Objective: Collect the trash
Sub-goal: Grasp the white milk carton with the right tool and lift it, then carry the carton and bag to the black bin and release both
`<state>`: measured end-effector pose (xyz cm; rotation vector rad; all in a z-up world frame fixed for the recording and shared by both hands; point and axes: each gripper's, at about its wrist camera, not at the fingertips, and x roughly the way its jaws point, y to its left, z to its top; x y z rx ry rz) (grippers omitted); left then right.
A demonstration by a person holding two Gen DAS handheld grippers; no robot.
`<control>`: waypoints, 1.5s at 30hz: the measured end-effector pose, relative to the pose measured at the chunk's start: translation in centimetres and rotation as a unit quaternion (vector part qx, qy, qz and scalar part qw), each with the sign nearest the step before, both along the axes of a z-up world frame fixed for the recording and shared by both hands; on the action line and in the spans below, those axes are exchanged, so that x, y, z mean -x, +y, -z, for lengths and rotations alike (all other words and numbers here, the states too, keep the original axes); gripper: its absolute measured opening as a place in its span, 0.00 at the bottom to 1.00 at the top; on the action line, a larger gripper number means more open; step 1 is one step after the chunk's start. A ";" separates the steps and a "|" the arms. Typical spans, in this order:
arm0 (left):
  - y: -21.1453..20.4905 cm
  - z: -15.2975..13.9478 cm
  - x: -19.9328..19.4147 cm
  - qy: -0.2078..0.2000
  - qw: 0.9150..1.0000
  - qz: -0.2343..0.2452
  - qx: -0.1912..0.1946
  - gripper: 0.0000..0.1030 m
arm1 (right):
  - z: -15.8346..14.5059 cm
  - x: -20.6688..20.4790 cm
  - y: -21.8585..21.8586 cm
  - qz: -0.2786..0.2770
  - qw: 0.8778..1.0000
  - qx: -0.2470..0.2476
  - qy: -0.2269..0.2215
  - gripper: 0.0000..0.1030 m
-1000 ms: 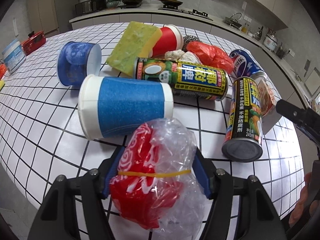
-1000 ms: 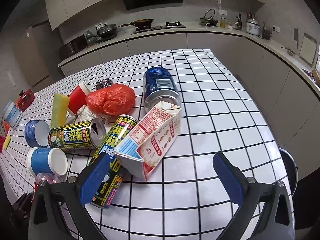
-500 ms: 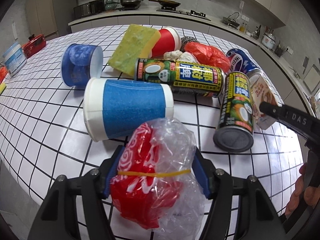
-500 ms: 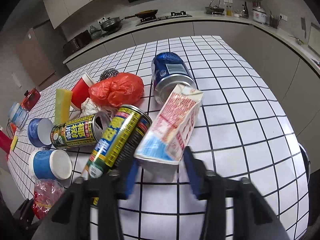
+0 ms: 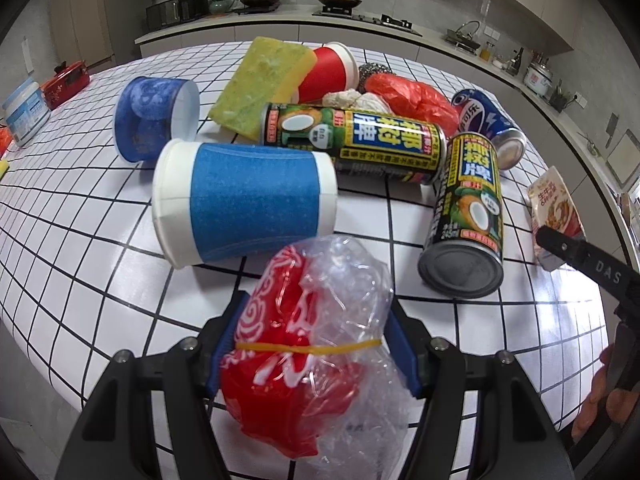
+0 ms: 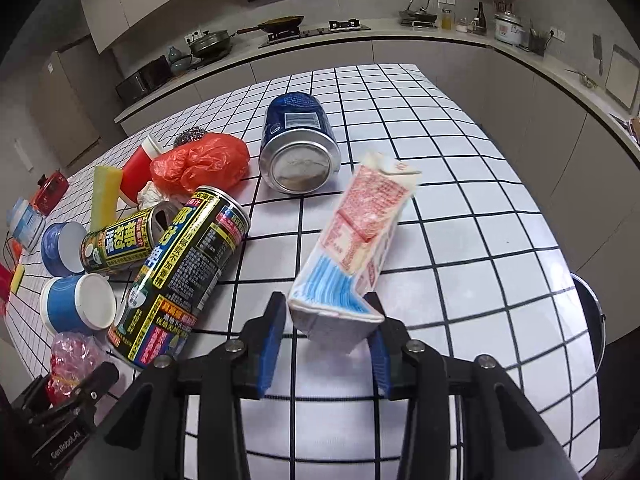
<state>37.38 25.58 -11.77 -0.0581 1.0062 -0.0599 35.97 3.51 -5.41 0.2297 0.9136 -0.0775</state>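
the left gripper (image 5: 316, 354) pinches a crumpled red-and-clear bag (image 5: 308, 364), a yellow band around it, low over the near edge of the checked desk (image 5: 80, 216). at its 12 o'clock a blue cup (image 5: 244, 204) lies on its side, with a darker blue cup (image 5: 154, 118) at 11 and a sponge (image 5: 262, 86) leaning on a red cup (image 5: 330, 72) beyond. at 1 o'clock two green cans (image 5: 352, 140) (image 5: 466, 216) lie touching, an orange bag (image 5: 412, 100) and a blue can (image 5: 490, 124) behind them. far right, the right gripper (image 6: 326, 330) has a carton (image 6: 354, 246) between its jaws, which are opening; the right pad touches it, the left stands just off it. the carton tilts toward 1 o'clock, just beside the nearer green can.
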 end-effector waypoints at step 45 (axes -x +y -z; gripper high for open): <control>-8.3 -5.9 3.3 -0.075 0.980 0.164 0.083 0.64 | -3.9 14.1 -8.0 0.091 0.990 0.103 -0.044 0.28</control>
